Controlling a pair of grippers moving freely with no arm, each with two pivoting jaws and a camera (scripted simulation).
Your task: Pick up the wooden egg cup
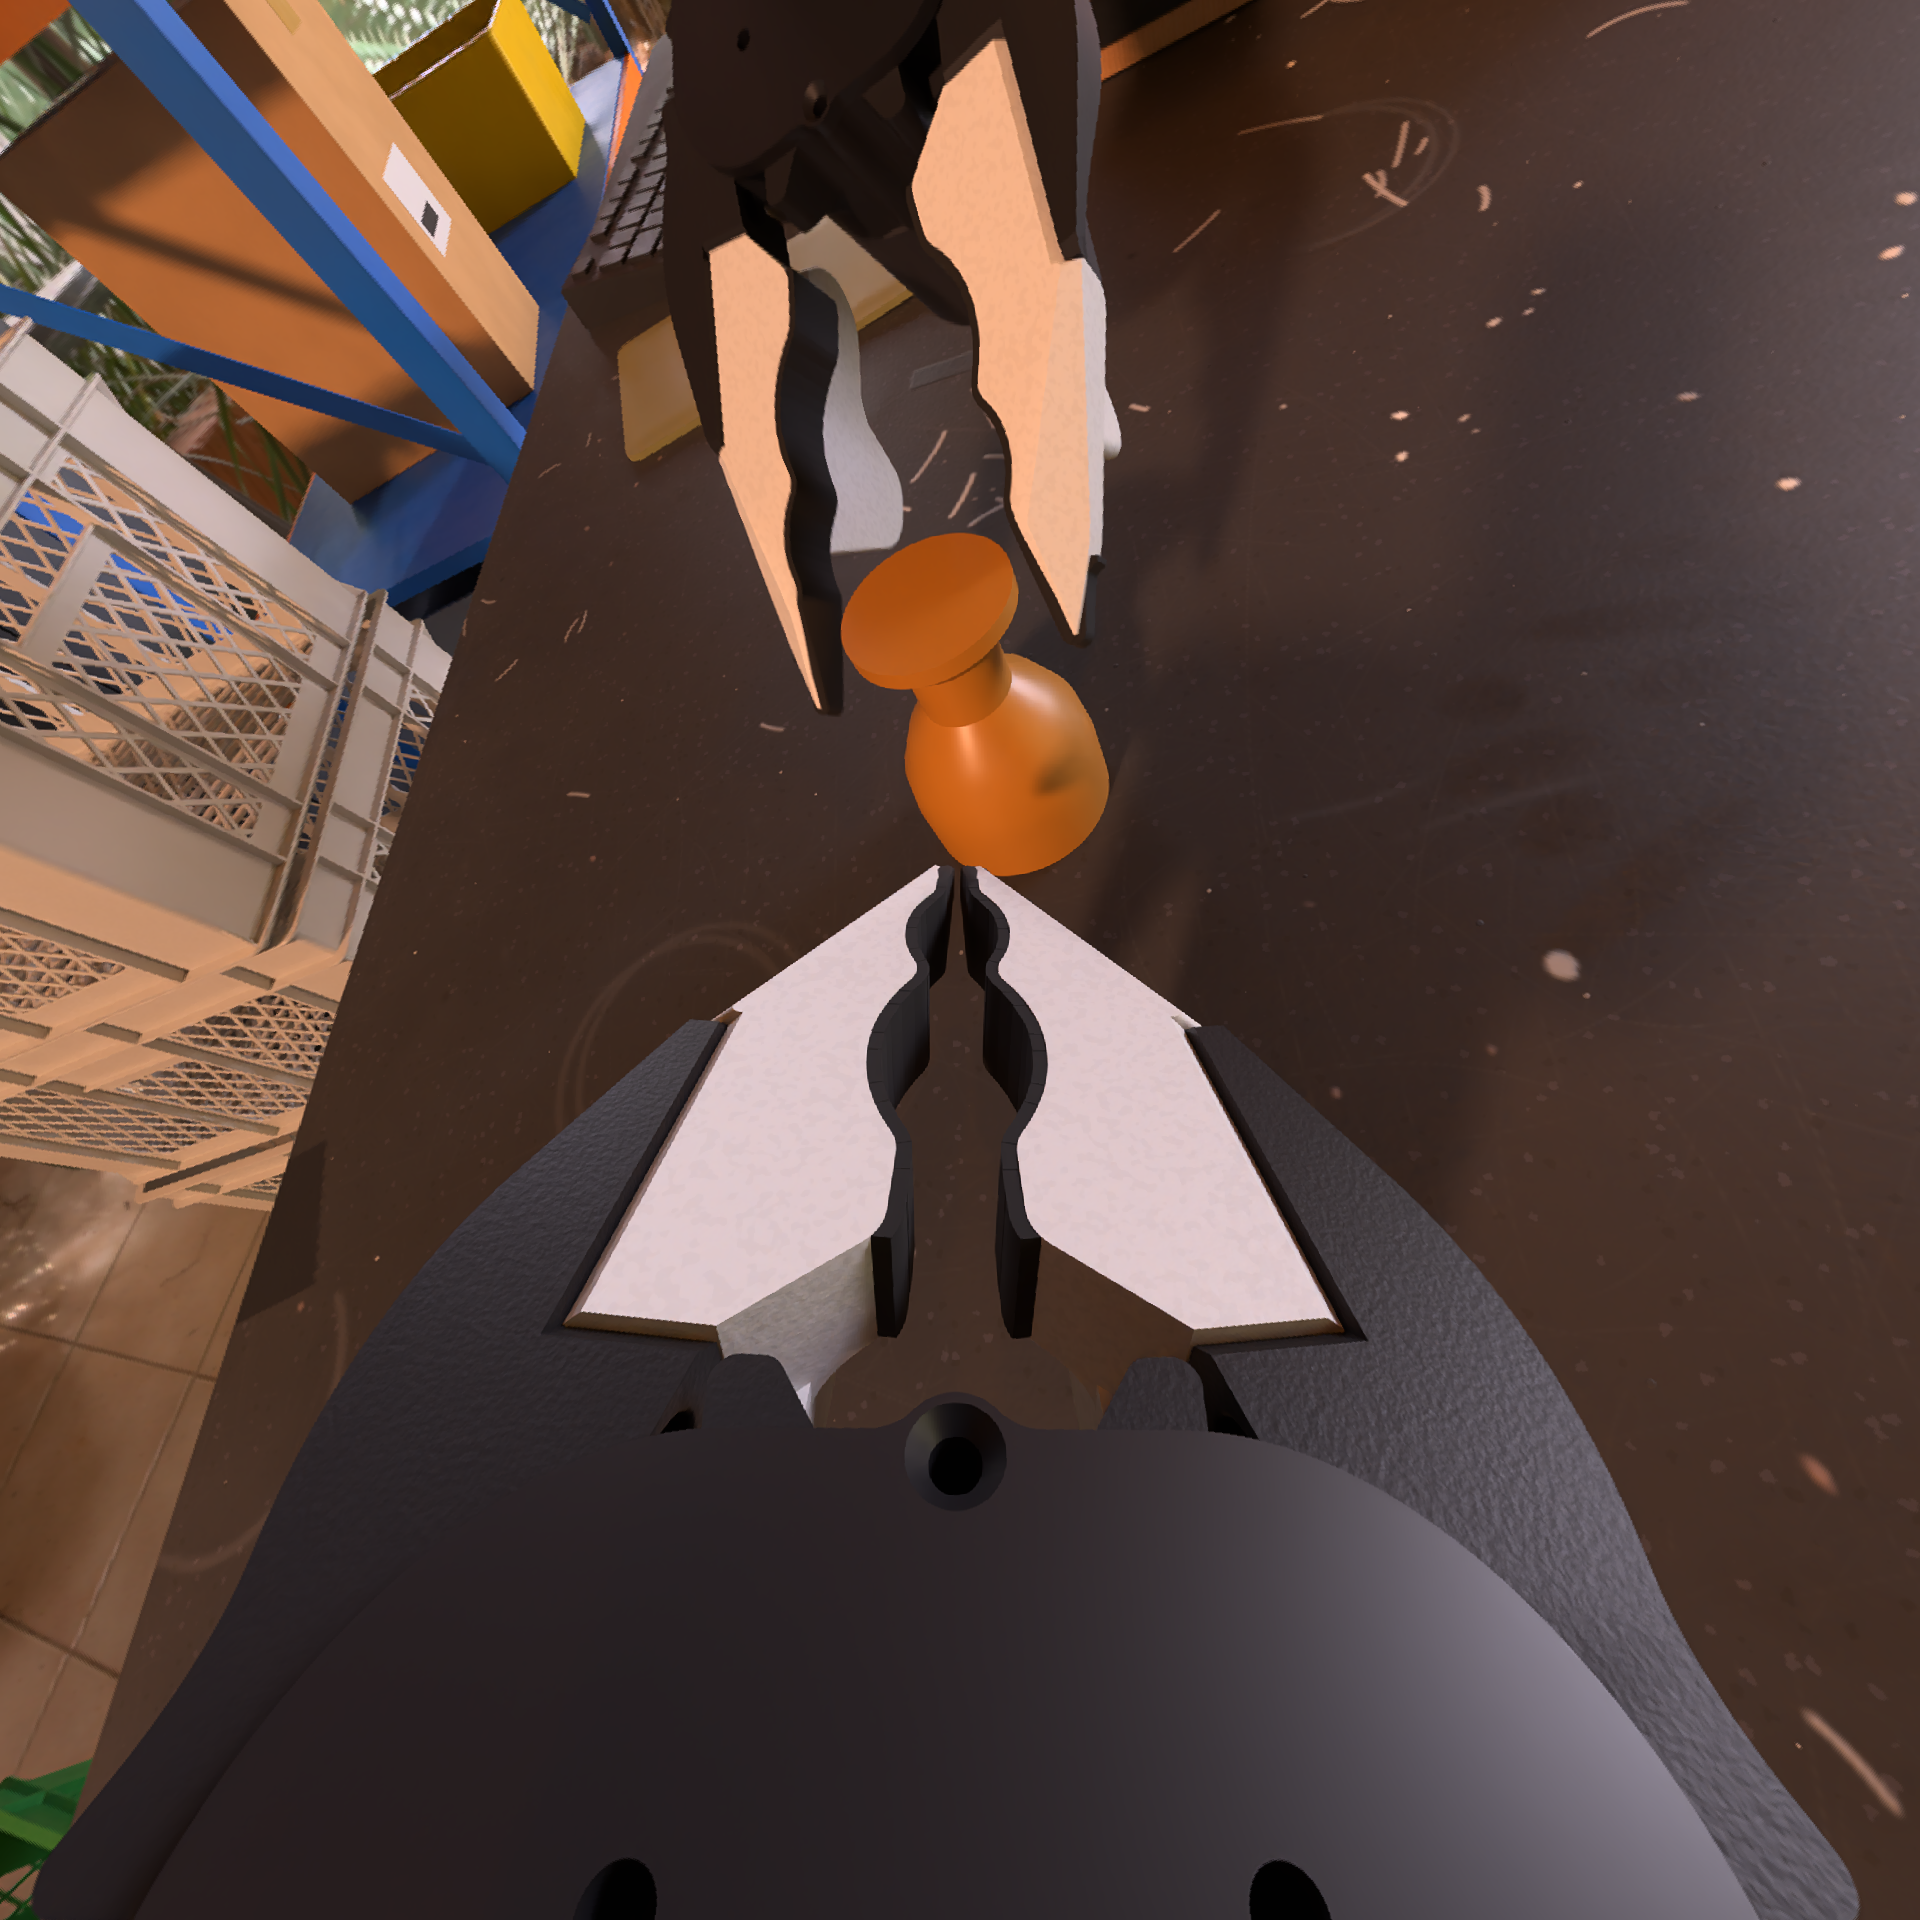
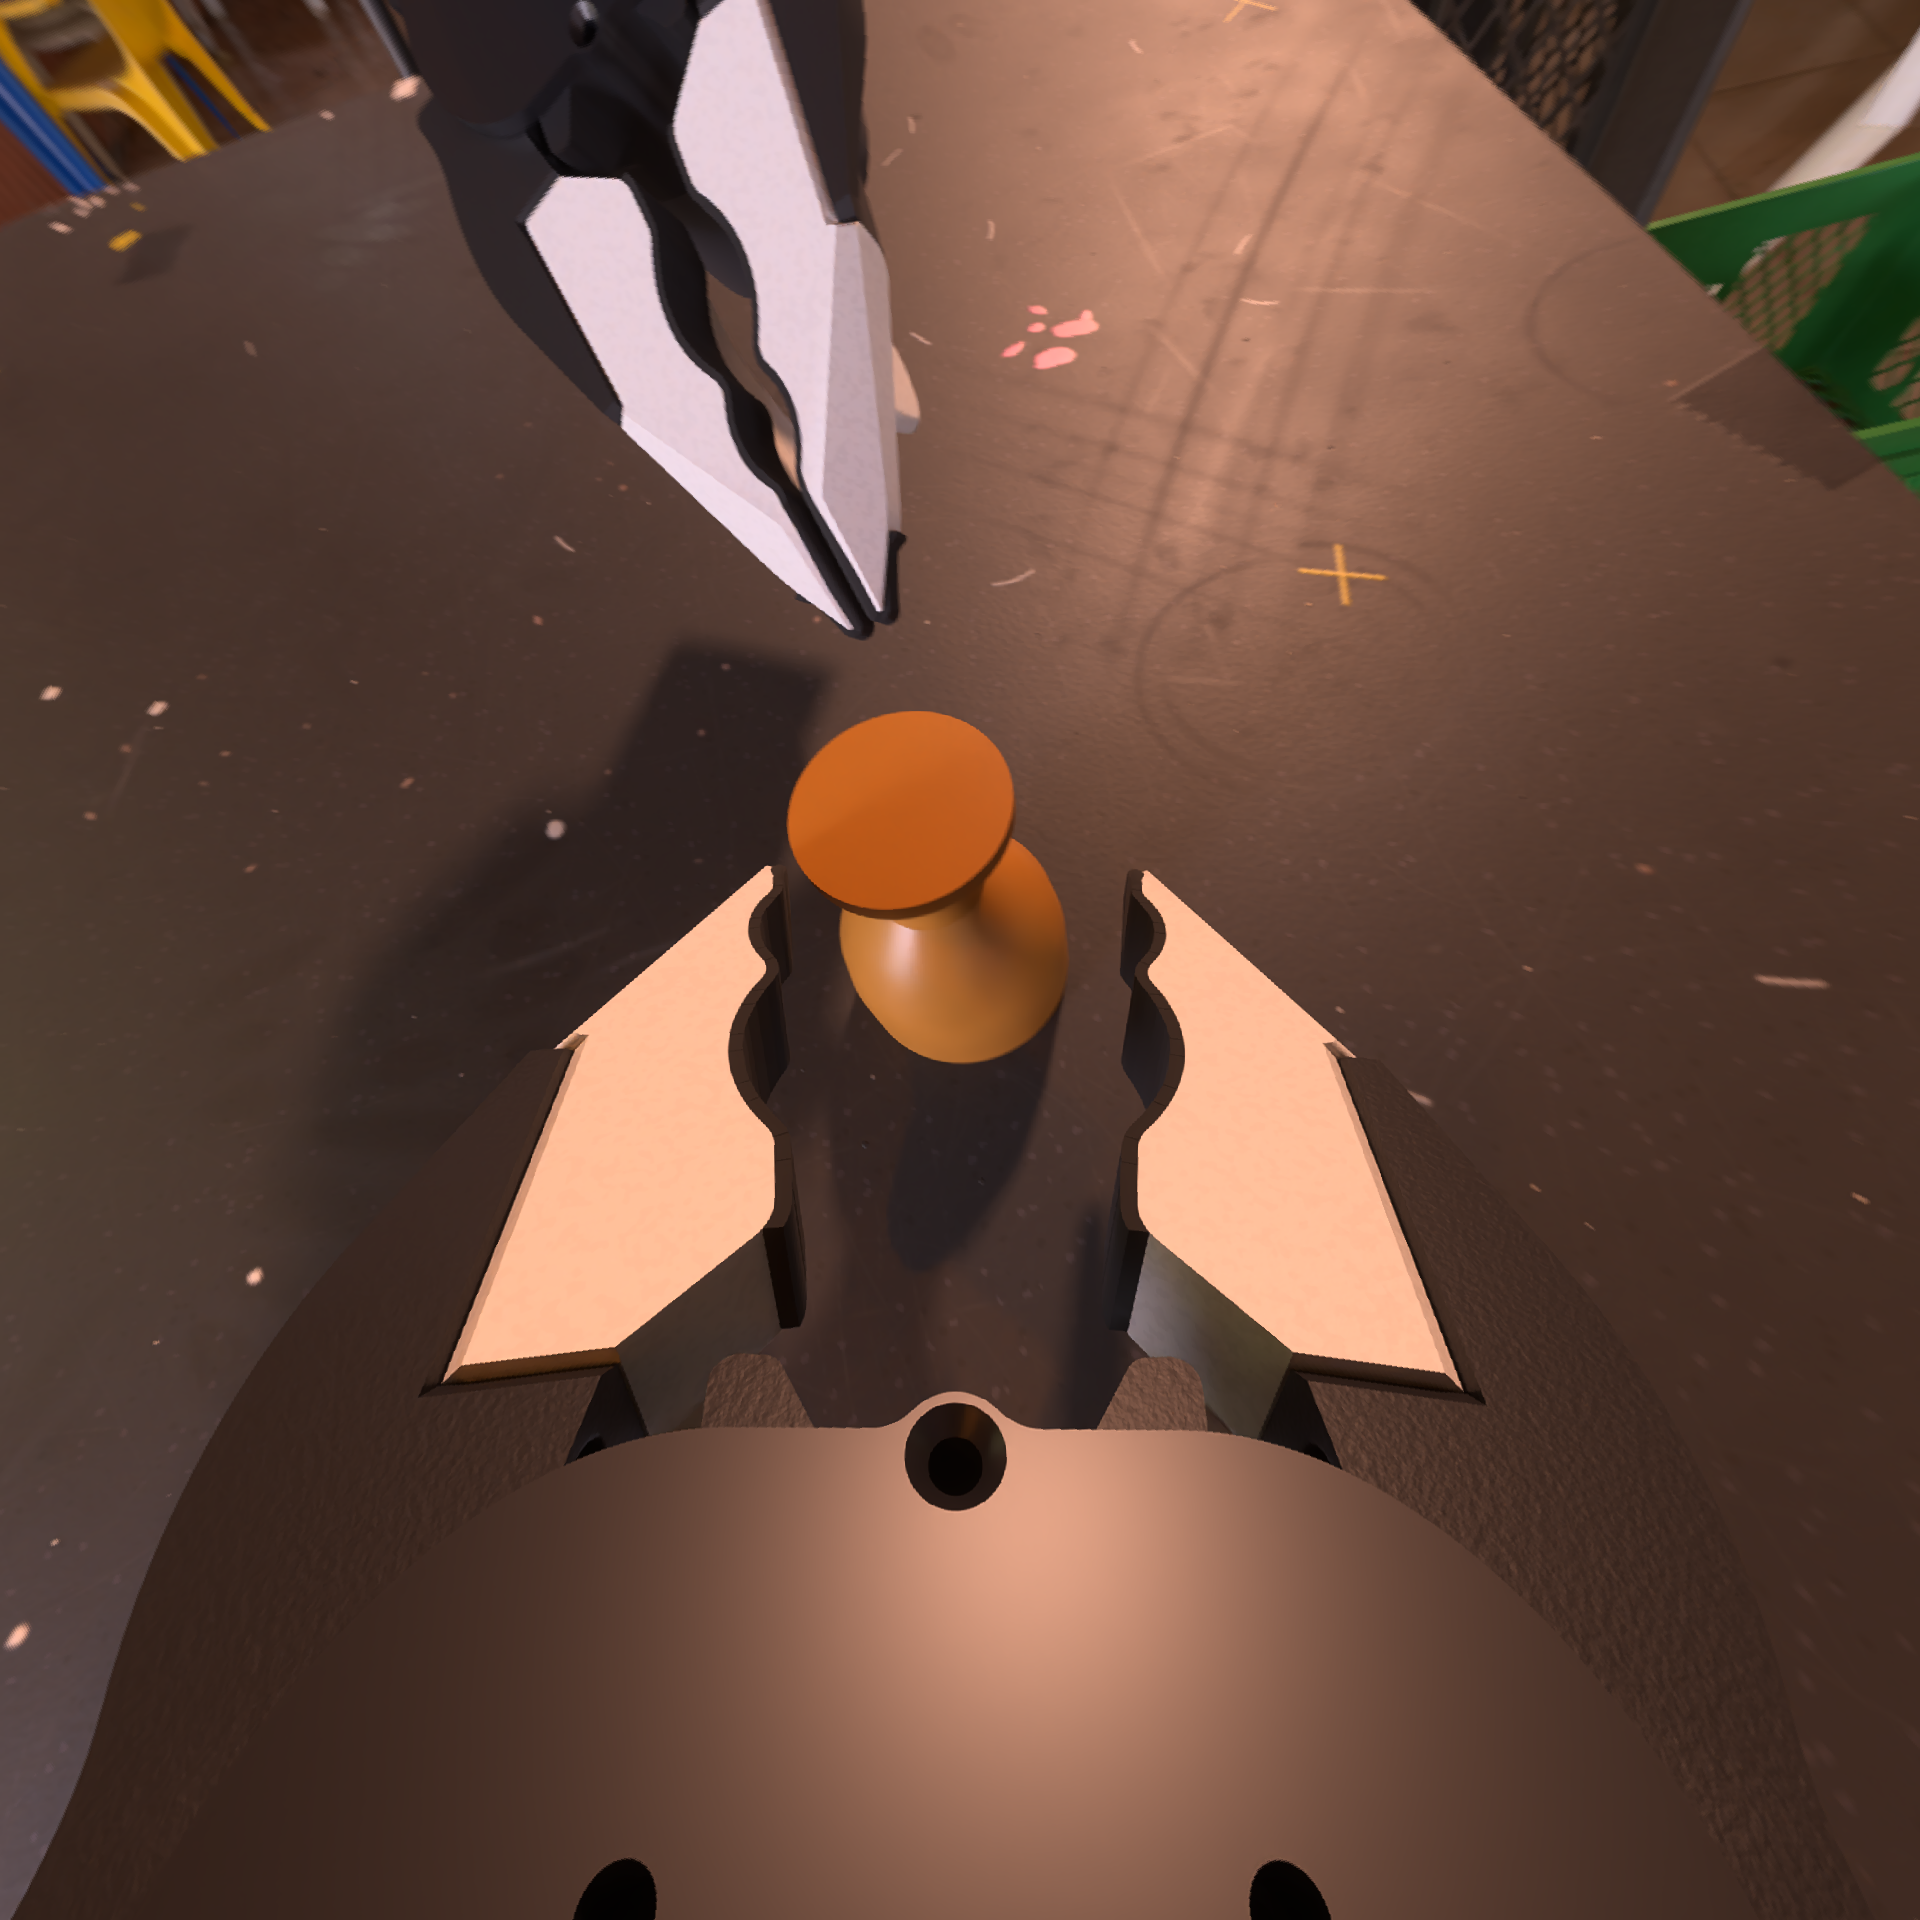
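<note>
The wooden egg cup [image 2: 935, 894] is orange-brown and stands upside down on the dark table [image 2: 1351, 831], flat round foot up and tilted. My right gripper [image 2: 954, 883] is open, its peach-padded fingers on either side of the cup without touching it. In the left wrist view the cup [image 1: 987, 727] lies just past my left gripper [image 1: 956, 873], which is shut and empty, white-padded tips almost at the cup's bowl. The right gripper [image 1: 951, 675] shows there from the far side, open around the cup's foot. The left gripper [image 2: 868, 618] shows shut beyond the cup.
The table's left edge [image 1: 436, 831] runs close by, with beige mesh crates [image 1: 156, 779] and blue shelving with cardboard boxes [image 1: 312, 208] beyond. A keyboard [image 1: 634, 197] and yellow pad [image 1: 655, 395] lie at the far end. A green crate [image 2: 1829, 301] stands at the right edge.
</note>
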